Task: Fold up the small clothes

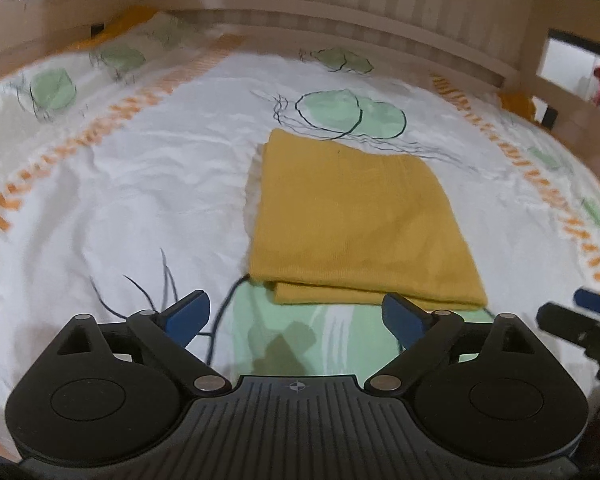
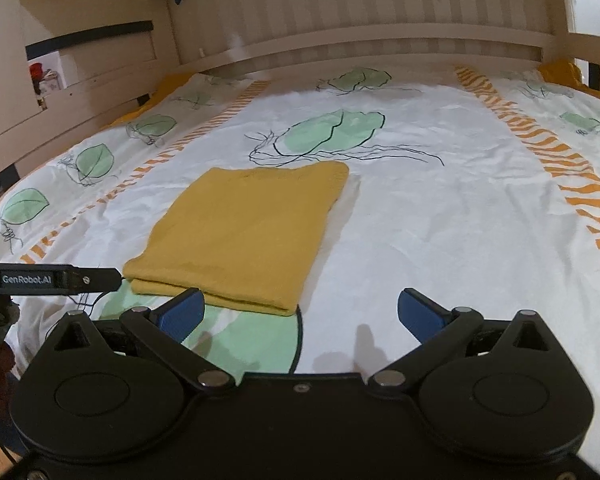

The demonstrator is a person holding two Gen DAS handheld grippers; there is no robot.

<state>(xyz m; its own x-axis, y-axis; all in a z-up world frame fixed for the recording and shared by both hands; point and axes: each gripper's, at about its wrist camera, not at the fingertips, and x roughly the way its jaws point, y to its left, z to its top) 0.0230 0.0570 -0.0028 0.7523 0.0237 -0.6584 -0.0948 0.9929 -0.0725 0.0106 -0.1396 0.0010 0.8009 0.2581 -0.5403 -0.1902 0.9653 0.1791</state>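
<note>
A mustard-yellow garment (image 1: 356, 216) lies folded into a flat, layered rectangle on the white bedsheet (image 1: 140, 200) with green leaf prints and orange stripes, its stacked edges facing the cameras. The left gripper (image 1: 296, 318) hovers just short of that near edge with its blue pads spread wide and nothing between them. The right gripper (image 2: 300, 314) sits beside the cloth's near right corner, jaws likewise wide apart and empty.

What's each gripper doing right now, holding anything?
Left gripper: open, empty, short of the yellow garment.
Right gripper: open, empty.
</note>
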